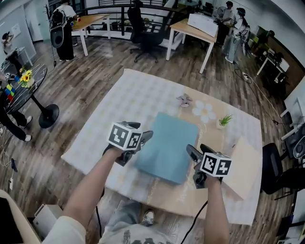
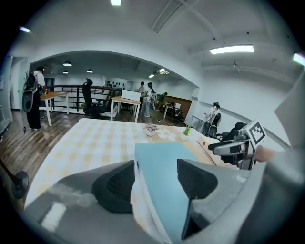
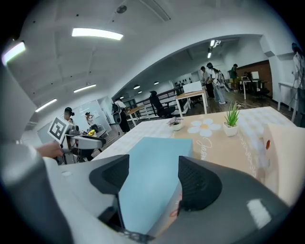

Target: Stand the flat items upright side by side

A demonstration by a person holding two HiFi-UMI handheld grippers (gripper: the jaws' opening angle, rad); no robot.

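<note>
The setting is an open-plan office. A wood-plank floor [image 1: 100, 76] spreads wide on every side of the cloth-covered worktop [image 1: 109, 124]. Beyond the worktop's far edge, light-topped desks on white legs [image 1: 183, 29] are ranged, with black swivel chairs [image 1: 143, 35] drawn up between them. More desks loaded with equipment [image 1: 274, 59] are lined along the wall past the worktop's right edge. People [image 1: 240, 28] are seen standing among the desks near the far right corner. A black railing [image 1: 114, 5] runs along the back of the room. Overhead, long strip lights [image 2: 231, 49] are fixed to a white ceiling [image 2: 157, 43], which is carried across the room in a broad arch.
</note>
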